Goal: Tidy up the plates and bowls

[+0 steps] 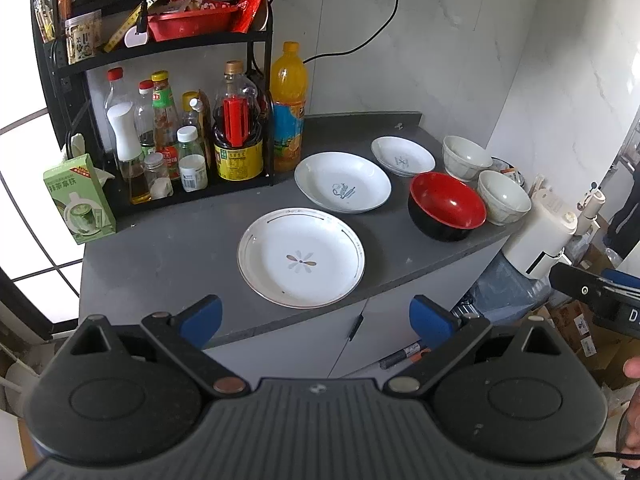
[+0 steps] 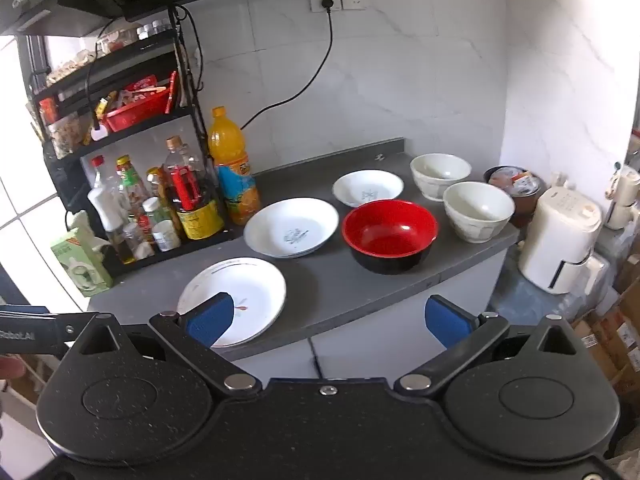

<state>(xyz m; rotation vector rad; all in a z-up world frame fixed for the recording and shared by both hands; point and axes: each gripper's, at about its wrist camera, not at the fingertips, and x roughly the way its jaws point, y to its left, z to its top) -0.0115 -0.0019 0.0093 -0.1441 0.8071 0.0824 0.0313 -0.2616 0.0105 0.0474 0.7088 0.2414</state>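
On the grey counter (image 1: 168,264), dishes laid out singly, none stacked:
Flower plate (image 1: 301,257): nearest the front edge, flat, white with a dark rim line and a petal motif at centre.
Large white plate (image 1: 342,182): behind the flower plate, close but apart from it; blue drawing at centre; it may sit on a second plate, the rim is too faint to tell.
Small white plate (image 1: 402,156): further back, near the large plate's far right rim.
Red bowl (image 1: 447,205): black outside, red inside, upright, right of the large plate.
White bowl, front (image 1: 503,197): just beside the red bowl, at the counter's right edge.
White bowl, back (image 1: 465,157): behind the front one, close to it.
Orange drink bottle (image 1: 288,108): upright, left of the plates, at the end of the black rack (image 1: 256,46).
Sauce bottles (image 1: 236,128): crowded on the rack's bottom level.
Green carton (image 1: 79,199): at the counter's left end.
White appliance (image 2: 560,238): on a lower surface beyond the counter's right end.
Left gripper (image 1: 316,322): blue pads spread wide, empty, held in front of the counter edge below the flower plate.
Right gripper (image 2: 331,320): pads spread wide, empty, off the counter's front edge; its left pad overlaps the flower plate in the right wrist view.
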